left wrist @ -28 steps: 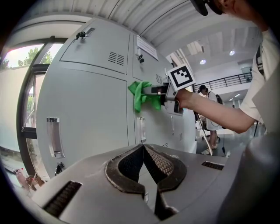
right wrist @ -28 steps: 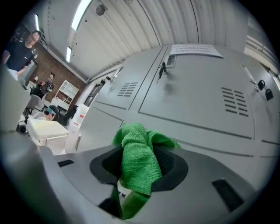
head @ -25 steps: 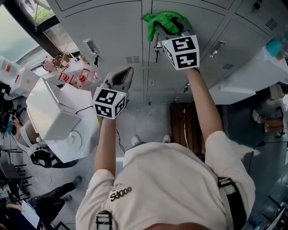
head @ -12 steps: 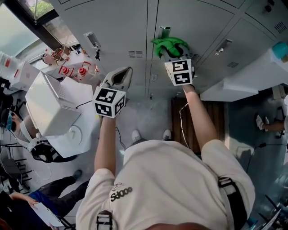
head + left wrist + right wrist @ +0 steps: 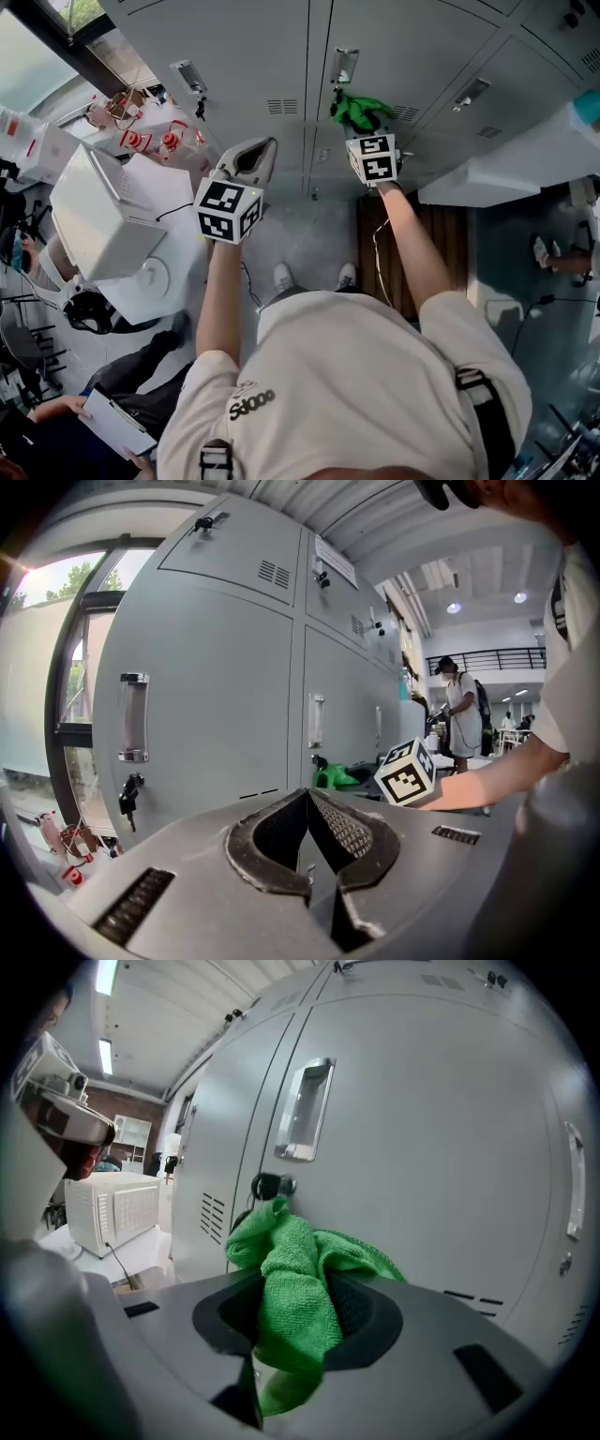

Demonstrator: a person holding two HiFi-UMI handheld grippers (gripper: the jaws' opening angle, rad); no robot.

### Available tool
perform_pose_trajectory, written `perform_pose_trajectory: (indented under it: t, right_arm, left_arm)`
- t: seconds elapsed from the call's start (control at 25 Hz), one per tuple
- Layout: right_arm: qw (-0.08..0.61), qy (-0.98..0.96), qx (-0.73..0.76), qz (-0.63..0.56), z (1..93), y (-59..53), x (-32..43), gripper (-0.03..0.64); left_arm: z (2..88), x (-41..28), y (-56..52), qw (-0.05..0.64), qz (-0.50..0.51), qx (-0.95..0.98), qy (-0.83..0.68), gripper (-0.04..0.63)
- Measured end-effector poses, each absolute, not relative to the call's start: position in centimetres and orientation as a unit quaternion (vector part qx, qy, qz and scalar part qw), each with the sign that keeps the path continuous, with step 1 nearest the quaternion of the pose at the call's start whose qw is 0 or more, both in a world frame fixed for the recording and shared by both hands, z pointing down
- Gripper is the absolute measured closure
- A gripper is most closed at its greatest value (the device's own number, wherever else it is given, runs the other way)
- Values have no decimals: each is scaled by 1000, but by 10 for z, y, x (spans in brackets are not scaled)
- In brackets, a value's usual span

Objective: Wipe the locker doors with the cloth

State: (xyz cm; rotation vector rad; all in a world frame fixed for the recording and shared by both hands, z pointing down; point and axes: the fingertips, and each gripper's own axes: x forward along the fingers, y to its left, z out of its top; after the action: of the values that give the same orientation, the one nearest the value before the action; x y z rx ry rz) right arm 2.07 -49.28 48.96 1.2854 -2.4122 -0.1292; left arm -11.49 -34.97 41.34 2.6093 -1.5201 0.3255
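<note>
A: Quick one, where is the cloth sitting?

B: The bright green microfibre cloth (image 5: 291, 1274) is being clamped in the right gripper (image 5: 298, 1309). The jaws are pinching its bunched middle. A wad is sticking out past the tips toward the far side, and a tail is hanging under them.

A: And the door?

B: The pale grey metal locker doors (image 5: 403, 47) are lying straight ahead of those jaws, on the far side. The wad is riding at the black key lock (image 5: 267, 1185), just under the tall chrome recessed handle (image 5: 305, 1110). It's looking like it's touching the panel, but neither view is confirming contact.

A: Axis for the stroke?

B: The door is running long top to bottom, and so is the handle. I'm judging the wipe is going along that line, or across to the bare panel on the right. The lock and handle are sticking out as snag points.

A: Left side doing anything?

B: The left gripper (image 5: 255, 157) is hanging well apart from the doors, nearer the person and to the left of the right one. Its jaws are sitting together with nothing between them.

A: So which one is nearer?

B: The right gripper, clearly. It's carrying the cloth and reaching furthest in.
</note>
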Motion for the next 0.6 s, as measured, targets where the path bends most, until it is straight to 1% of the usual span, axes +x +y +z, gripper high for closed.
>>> perform_pose_trajectory:
  t: [0.24, 0.36, 0.48, 0.6]
  right_arm:
    - [245, -866, 435, 9, 544, -492, 0, 486]
    - [256, -863, 434, 23, 557, -489, -2, 486]
    - [259, -862, 434, 31, 560, -479, 8, 486]
    - [249, -860, 442, 47, 555, -468, 35, 486]
  left_arm:
    - [424, -113, -349, 62, 111, 857, -499, 577]
    - [428, -116, -349, 66, 114, 855, -502, 577]
    - [430, -117, -350, 66, 120, 853, -504, 577]
    - [428, -111, -353, 52, 125, 854, -502, 577]
